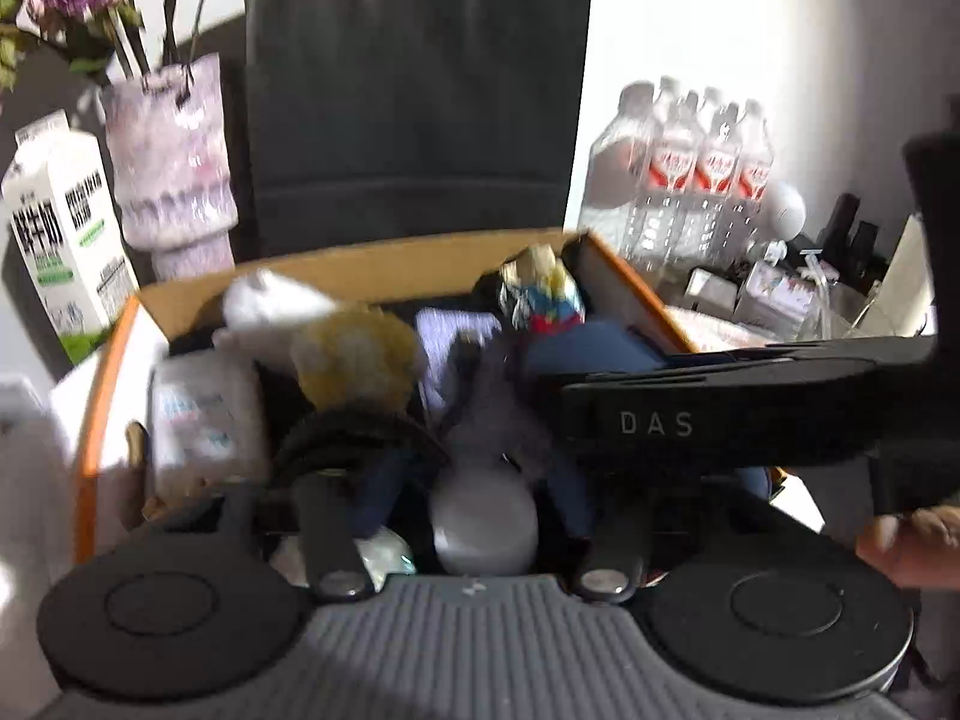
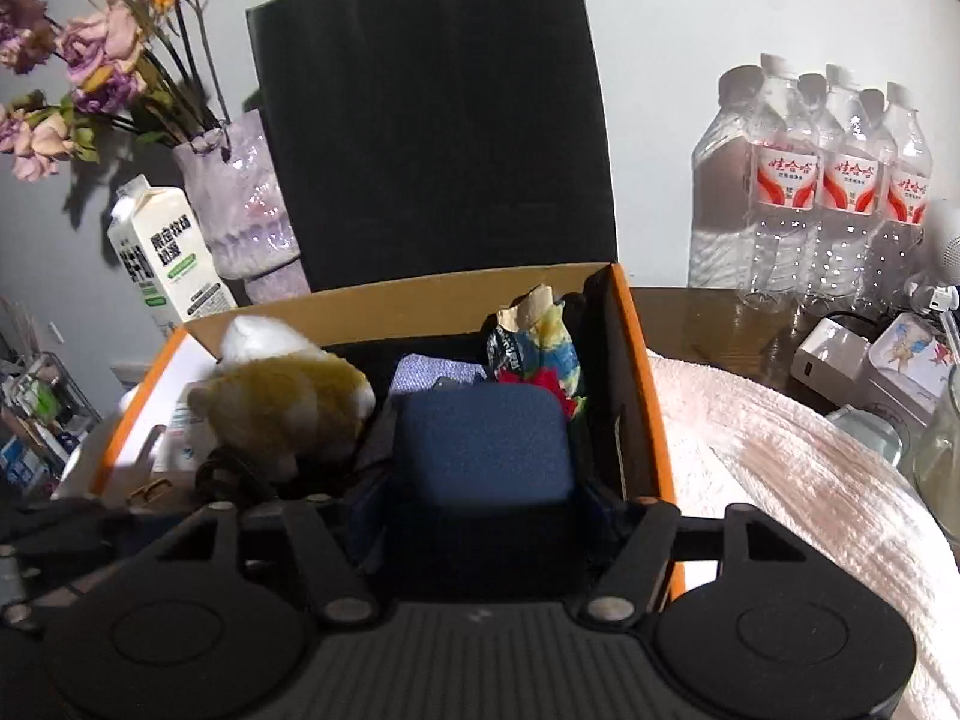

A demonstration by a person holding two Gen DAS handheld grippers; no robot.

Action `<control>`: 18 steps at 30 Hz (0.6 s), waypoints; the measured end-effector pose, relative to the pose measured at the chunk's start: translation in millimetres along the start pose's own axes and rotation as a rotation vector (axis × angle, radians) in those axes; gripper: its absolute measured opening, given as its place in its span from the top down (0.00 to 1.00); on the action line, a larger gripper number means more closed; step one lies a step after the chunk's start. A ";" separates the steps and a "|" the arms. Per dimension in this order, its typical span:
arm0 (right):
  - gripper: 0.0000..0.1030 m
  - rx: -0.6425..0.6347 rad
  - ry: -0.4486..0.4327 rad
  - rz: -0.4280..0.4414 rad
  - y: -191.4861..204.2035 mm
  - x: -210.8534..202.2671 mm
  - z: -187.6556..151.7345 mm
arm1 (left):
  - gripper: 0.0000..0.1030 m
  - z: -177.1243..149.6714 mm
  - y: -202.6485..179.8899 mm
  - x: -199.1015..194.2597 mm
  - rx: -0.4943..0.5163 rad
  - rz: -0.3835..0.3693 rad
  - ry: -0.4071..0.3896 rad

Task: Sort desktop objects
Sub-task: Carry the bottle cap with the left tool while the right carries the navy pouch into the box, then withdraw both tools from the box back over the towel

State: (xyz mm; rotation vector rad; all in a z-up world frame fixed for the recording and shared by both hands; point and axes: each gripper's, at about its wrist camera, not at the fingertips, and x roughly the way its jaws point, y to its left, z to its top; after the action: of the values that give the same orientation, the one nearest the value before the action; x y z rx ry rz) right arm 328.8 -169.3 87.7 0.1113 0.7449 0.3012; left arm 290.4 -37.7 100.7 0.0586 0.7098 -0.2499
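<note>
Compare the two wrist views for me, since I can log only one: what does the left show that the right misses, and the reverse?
Only the left wrist view shows the other black hand-held gripper marked DAS crossing the box, and a grey rounded object between its own fingers. Only the right shows the dark blue padded case and the pale fluffy towel. Both show the orange-edged cardboard box, yellow-and-white plush toy, black paper bag, milk carton and water bottles.

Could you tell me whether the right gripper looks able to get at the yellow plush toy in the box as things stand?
Probably yes: the plush toy lies on top in the open box, uncovered, up and left of the right gripper.
</note>
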 end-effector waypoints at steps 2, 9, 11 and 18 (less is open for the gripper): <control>0.31 -0.004 -0.034 0.026 3.3 -6.7 2.6 | 0.38 3.1 7.0 -9.1 0.001 0.010 -0.016; 0.23 -0.029 -0.090 0.029 7.2 -45.6 13.5 | 0.25 15.6 40.2 -29.8 -0.099 0.193 0.096; 0.23 -0.030 -0.074 0.000 7.3 -55.5 12.4 | 0.25 9.3 44.6 -36.6 -0.105 0.211 0.114; 0.22 -0.102 -0.033 -0.040 5.0 -105.9 -28.4 | 0.25 -58.1 24.3 -95.8 -0.022 0.183 0.090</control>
State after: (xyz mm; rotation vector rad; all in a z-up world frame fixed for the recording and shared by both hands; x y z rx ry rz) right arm 234.7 -197.3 136.8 0.0050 0.6974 0.2977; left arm 189.4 13.7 118.3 0.1142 0.7914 -0.0647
